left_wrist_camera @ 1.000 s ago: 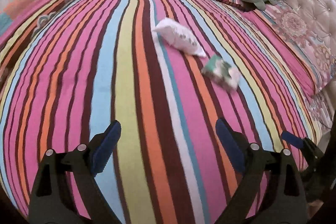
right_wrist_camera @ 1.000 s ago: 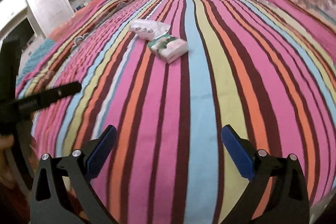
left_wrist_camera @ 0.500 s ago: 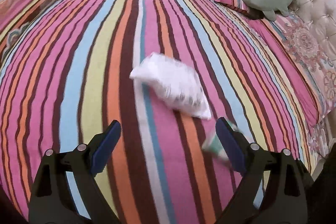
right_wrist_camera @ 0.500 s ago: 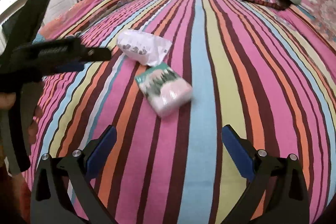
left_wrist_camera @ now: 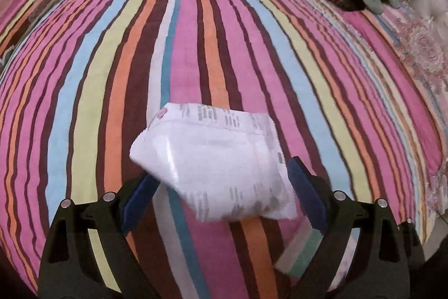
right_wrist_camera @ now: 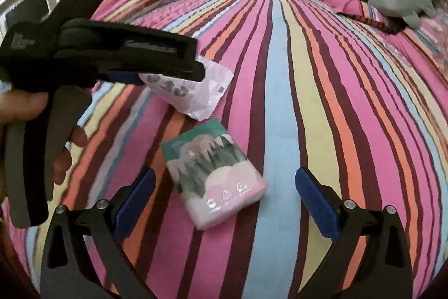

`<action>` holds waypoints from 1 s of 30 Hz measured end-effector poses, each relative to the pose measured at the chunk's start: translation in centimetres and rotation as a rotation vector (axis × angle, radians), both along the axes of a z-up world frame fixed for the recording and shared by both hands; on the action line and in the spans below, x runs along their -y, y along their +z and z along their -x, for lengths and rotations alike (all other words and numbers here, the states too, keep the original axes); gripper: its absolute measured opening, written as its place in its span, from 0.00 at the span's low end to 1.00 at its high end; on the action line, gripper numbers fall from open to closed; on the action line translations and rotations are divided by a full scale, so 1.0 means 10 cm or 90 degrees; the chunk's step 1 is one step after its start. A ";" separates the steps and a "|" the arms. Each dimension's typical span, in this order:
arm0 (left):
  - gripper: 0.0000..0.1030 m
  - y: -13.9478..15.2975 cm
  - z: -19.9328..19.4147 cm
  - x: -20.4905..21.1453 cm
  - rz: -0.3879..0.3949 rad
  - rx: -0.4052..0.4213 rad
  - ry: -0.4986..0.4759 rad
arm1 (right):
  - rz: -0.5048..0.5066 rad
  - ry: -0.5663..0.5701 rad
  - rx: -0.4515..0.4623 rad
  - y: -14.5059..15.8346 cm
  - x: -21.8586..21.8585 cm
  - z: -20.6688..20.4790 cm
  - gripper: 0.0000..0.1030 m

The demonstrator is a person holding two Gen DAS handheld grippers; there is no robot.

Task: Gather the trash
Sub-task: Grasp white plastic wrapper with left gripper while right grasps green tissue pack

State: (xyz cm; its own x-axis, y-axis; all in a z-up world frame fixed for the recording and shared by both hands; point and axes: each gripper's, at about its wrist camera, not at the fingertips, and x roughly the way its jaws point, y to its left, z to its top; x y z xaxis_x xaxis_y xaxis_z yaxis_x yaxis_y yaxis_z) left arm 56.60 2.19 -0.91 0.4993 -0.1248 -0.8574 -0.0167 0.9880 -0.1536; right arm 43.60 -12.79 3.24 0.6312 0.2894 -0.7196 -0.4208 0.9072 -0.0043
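Lying on the bed: white wrapper (left_wrist_camera: 218, 164), crumpled on the striped bedspread (left_wrist_camera: 84, 102), between your left claw's (left_wrist_camera: 221, 187) spread pads, not yet pinched.
Handling: likely light, thin and crinkly; it should collapse under the pads, so take it across the puffed middle.
Second piece: tissue pack (right_wrist_camera: 215, 178), just beside the wrapper, ahead of your right claw (right_wrist_camera: 224, 195), which stands wide and empty; probably soft, with slick film.
Hard to read: wrapper's print is blurred; in the left view the pack is mostly hidden by a finger.
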 end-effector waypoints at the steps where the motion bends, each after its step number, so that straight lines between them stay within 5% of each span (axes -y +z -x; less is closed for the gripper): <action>1: 0.86 -0.01 -0.02 0.00 -0.005 0.000 0.002 | 0.000 -0.002 -0.001 -0.01 0.01 -0.01 0.92; 13: 0.86 -0.12 -0.14 0.06 -0.031 -0.002 0.027 | 0.004 -0.010 -0.023 -0.10 -0.05 -0.16 0.92; 16: 0.71 -0.12 -0.14 0.09 -0.050 0.002 0.018 | 0.017 -0.009 -0.018 -0.12 -0.08 -0.16 0.91; 19: 0.57 -0.09 -0.12 0.07 -0.054 0.012 0.017 | 0.018 -0.001 -0.008 -0.12 -0.10 -0.13 0.79; 22: 0.52 -0.06 -0.10 0.03 -0.047 0.013 0.022 | 0.012 -0.002 -0.006 -0.11 -0.11 -0.09 0.52; 30: 0.50 0.07 0.08 -0.03 -0.036 0.020 0.026 | -0.004 -0.028 -0.008 -0.03 -0.08 0.08 0.48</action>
